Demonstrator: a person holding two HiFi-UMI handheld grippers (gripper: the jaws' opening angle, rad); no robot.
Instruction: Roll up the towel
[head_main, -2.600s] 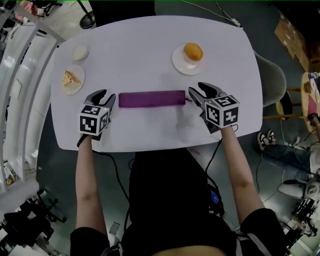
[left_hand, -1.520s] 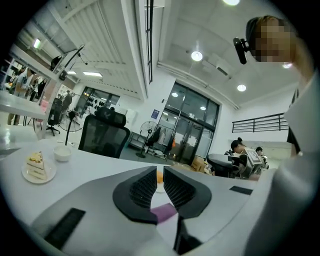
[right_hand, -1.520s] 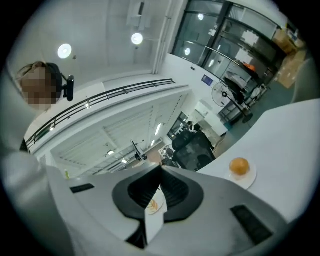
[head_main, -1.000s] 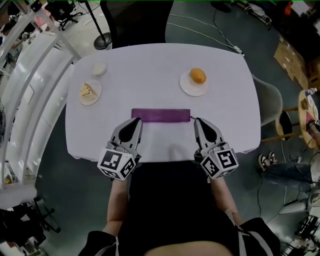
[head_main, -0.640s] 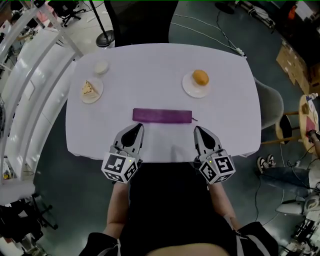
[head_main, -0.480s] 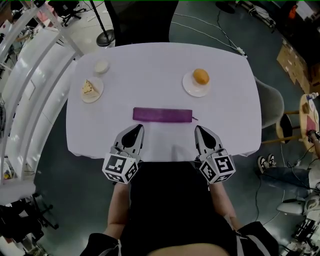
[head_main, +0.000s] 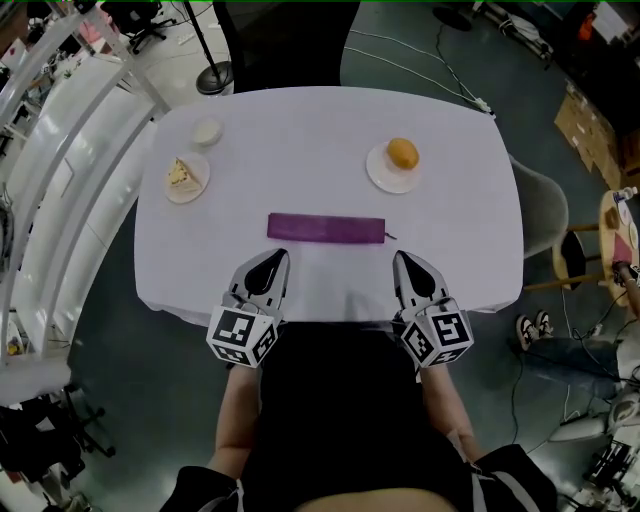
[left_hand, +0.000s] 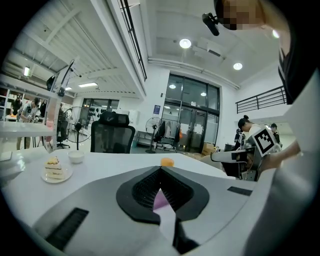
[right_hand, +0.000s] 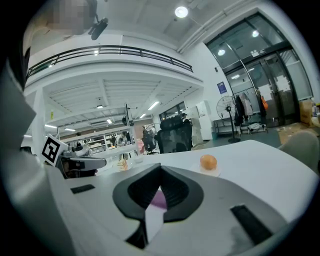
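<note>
Rolled purple towel lies mid-way across the table, long axis 9 to 3 o'clock. We see the left gripper and right gripper, jaws together and empty, at its 7 and 5 o'clock, equally near.

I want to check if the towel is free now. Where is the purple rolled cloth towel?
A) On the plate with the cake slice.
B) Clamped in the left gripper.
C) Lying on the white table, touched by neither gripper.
C: the purple rolled cloth towel lies on the white table, with a clear gap to the shut left gripper and the shut right gripper nearer the person.
</note>
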